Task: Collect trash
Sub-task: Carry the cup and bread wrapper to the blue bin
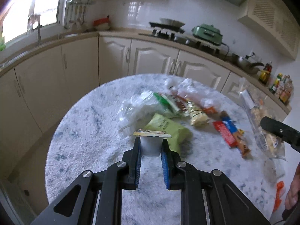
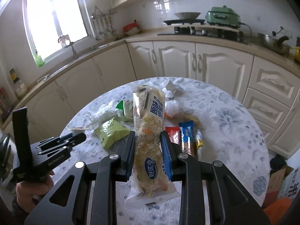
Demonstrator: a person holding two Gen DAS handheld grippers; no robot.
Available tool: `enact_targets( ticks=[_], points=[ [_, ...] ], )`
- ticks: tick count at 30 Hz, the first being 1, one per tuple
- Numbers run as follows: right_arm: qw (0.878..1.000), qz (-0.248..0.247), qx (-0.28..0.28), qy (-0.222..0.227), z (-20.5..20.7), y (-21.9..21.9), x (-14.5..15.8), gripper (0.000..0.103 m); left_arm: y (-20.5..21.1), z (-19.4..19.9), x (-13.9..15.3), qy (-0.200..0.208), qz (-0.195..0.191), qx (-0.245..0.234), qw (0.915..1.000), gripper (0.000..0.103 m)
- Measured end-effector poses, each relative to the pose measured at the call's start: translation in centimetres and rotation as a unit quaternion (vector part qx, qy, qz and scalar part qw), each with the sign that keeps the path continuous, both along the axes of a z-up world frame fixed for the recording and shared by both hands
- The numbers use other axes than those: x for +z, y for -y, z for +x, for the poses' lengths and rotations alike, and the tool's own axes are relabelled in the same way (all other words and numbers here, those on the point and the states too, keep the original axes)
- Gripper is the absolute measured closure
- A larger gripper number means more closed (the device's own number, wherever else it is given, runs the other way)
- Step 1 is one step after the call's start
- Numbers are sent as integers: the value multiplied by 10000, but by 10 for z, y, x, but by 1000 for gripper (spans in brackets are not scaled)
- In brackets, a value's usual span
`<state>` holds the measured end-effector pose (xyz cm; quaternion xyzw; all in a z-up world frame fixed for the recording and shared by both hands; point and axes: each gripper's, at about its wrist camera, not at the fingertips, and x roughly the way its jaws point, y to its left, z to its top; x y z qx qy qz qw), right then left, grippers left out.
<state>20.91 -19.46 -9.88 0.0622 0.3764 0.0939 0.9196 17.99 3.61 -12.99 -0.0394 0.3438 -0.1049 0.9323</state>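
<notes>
Two grippers, both loaded — the left gripper (image 1: pixel 151 146) pinches a small white cup (image 1: pixel 151 144) above the round table (image 1: pixel 90 131); the right gripper (image 2: pixel 148 146) clamps a clear snack bag (image 2: pixel 149 131). More wrappers (image 1: pixel 189 108) lie at one o'clock from the cup.

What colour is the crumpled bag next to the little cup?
Light green bag, clearest in the right wrist view.

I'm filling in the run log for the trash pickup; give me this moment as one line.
left gripper: shut on small white cup | right gripper: shut on clear snack bar wrapper | remaining: wrappers on round table
</notes>
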Motion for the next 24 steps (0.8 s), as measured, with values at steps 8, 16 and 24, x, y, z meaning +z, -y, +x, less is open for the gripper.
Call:
enact_targets(
  ticks=[8,16,24],
  points=[
    [9994,73,-190,287,-31,21,21,76,30,-45,38,746,203,-319,9965,87],
    [9969,125,-492,593,-56,54,44,76,77,-80,69,1204,160,-810,9893,87],
    [9921,152,-923,833,-85,99,60,76,128,-99,83,1238,96,-1241,9845,87]
  ],
)
